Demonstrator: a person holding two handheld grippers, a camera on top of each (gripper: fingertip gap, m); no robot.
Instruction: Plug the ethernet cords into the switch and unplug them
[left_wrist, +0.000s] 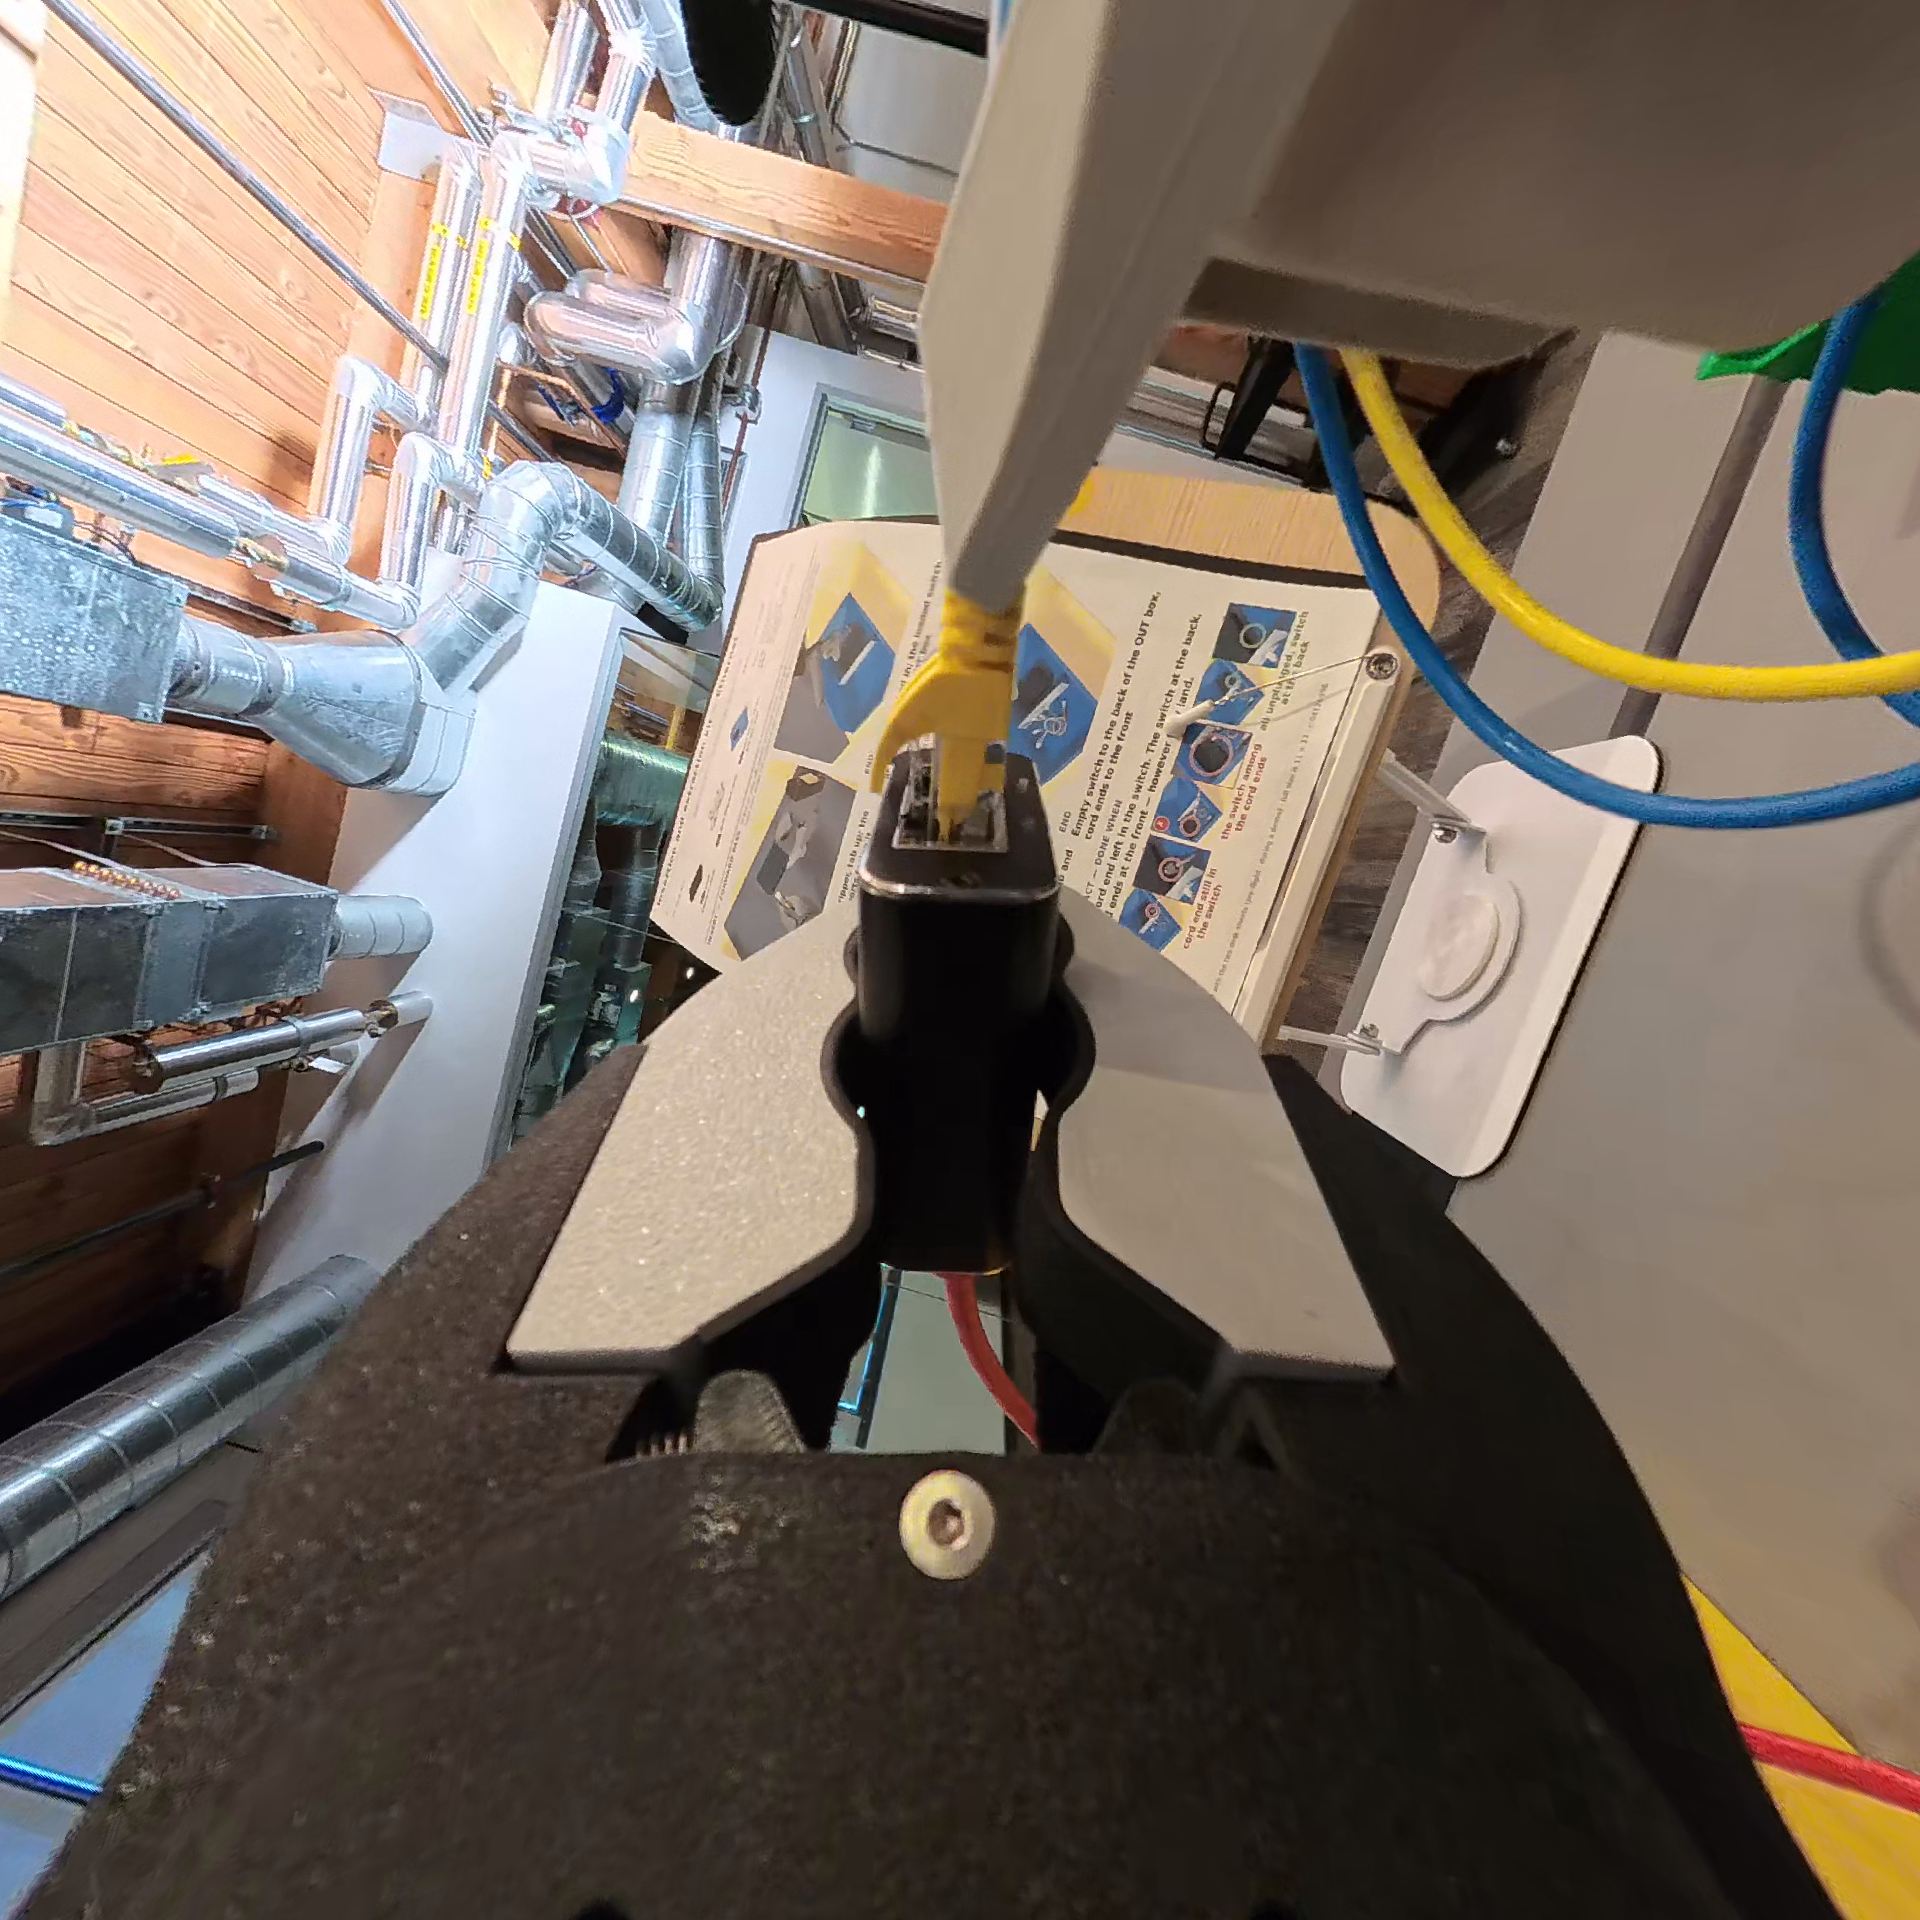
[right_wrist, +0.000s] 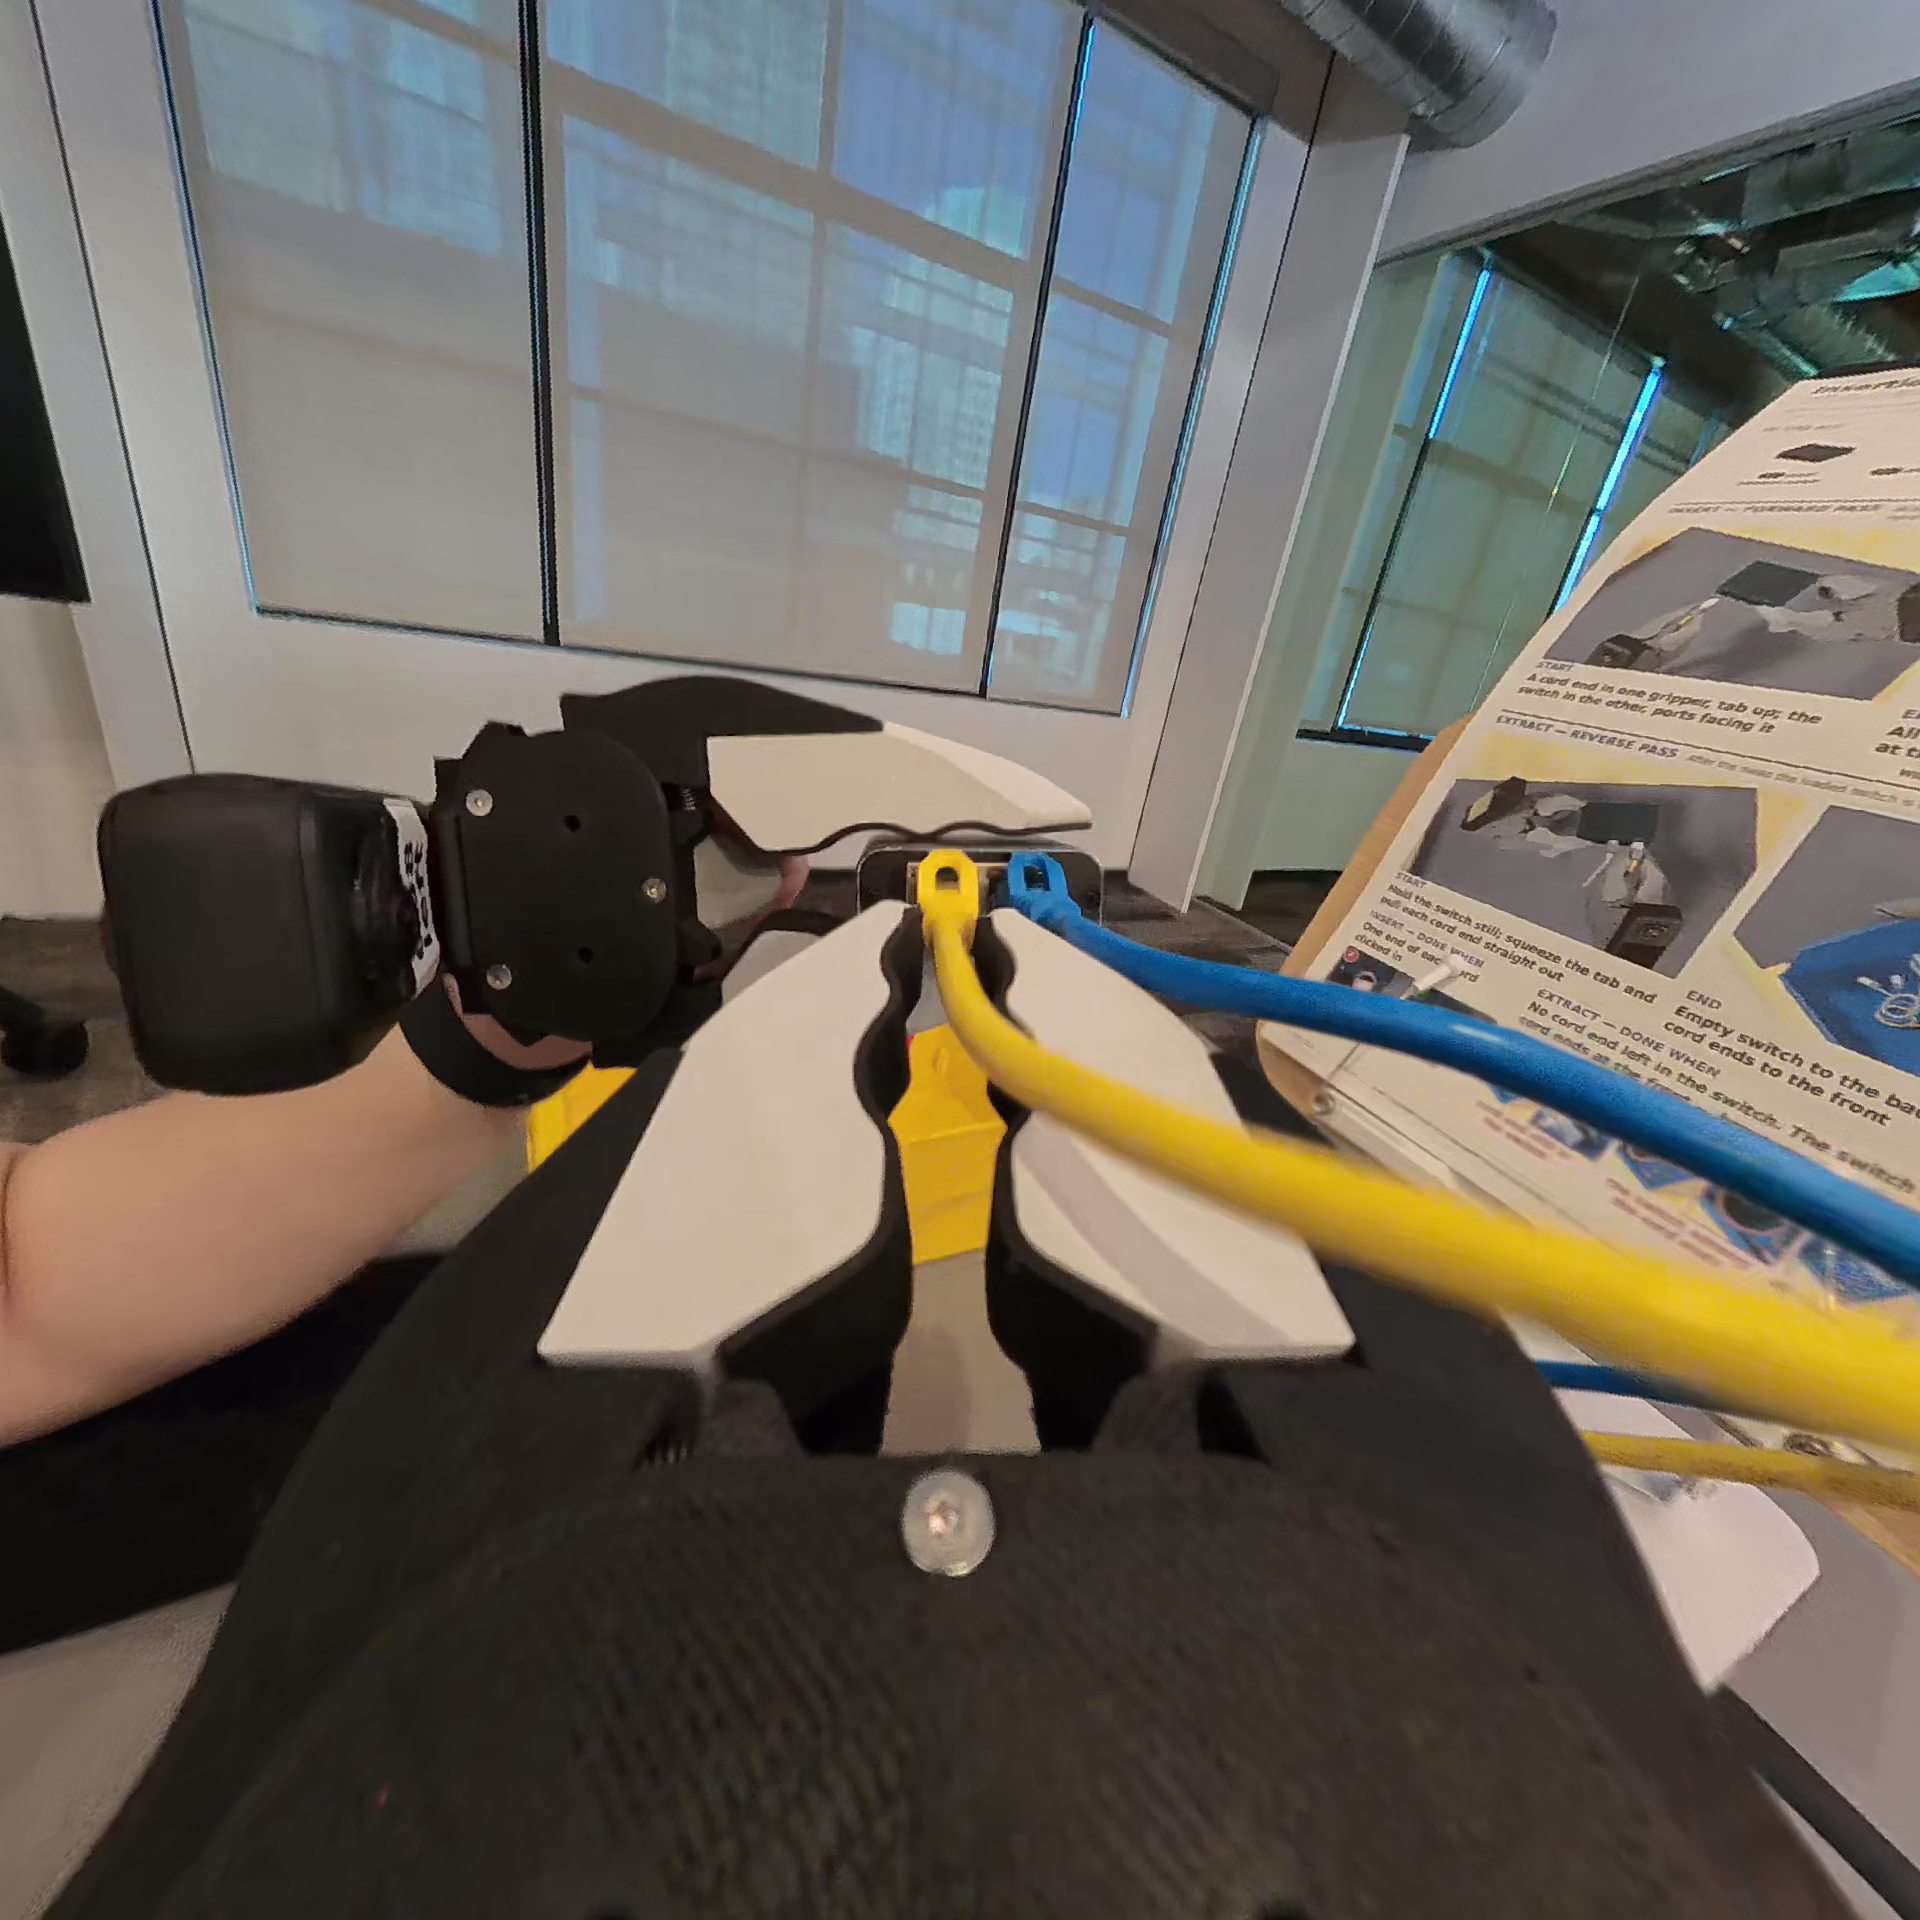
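Left gripper (left_wrist: 956, 1049) is clamped on the switch (left_wrist: 951, 1039): both pads press its black sides and the port face points away from the camera. A red cord (left_wrist: 987, 1361) hangs from the switch's near end, between the finger bases.

In the right wrist view the left gripper (right_wrist: 904, 831) comes in from the left, with a forearm (right_wrist: 208, 1226) behind it. It holds the switch (right_wrist: 1081, 878) level, ports facing the right gripper.

Right gripper (right_wrist: 943, 940) is closed on the yellow cord (right_wrist: 1351, 1226) just behind its plug (right_wrist: 943, 883). The fingers (right_wrist: 790, 1091) stand nearly together, the boot pinched at their tips. The yellow plug sits in a port. In the left wrist view, the right gripper's fingers (left_wrist: 997, 520) grip the boot above the port while the plug (left_wrist: 951, 717) enters the switch's top face.

Blue cord (right_wrist: 1455, 1049) is plugged into the next port to the right, plug (right_wrist: 1034, 883) beside the yellow one. Both cords trail off to the right, past an instruction sheet (right_wrist: 1662, 831) on a slanted wooden board. A yellow bin (right_wrist: 940, 1153) shows below, between the right fingers.

Switch is held in the air, clear of any surface.
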